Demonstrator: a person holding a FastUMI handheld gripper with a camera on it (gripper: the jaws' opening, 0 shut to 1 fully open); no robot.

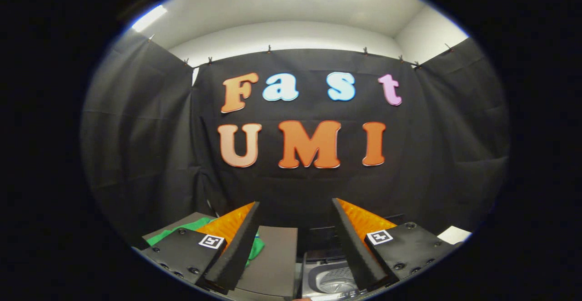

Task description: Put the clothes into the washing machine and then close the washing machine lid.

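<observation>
From where I stand, the gripper [295, 210] is held up high and level, its two wedge-shaped fingers [236, 251] spread wide apart with nothing between them: the jaws are released, grasping nothing. Each finger tapers to a thin edge at its tip and carries a ribbed, bumpy pad on one face; each is bolted to a flat matte block with a small square marker on top.

Below the fingers, toward six o'clock, sits the washing machine [334, 278]. Its lid is up, and through the opening between the two fingers, closer to the right one, shows a pale grey plastic tub with a round, ridged agitator plate at the bottom. The machine's dark rim frames that opening.

At about seven o'clock, beside the machine and under the left finger, lies a smooth grey flat surface [273, 255], rectangular and plain. On it rests the clothes [182, 229], a soft bright green piece of fabric, crumpled and partly hidden behind the left finger and its block, with a little more green peeking out on the finger's other side. It is outside the tub, well apart from the fingertips.

Out at four o'clock, past the right block, a small white flat corner [454, 234] shows; what it is I cannot tell.

Beyond the fingers hangs the black cloth wall [136, 132], wrinkled and clipped along its top edge.
</observation>
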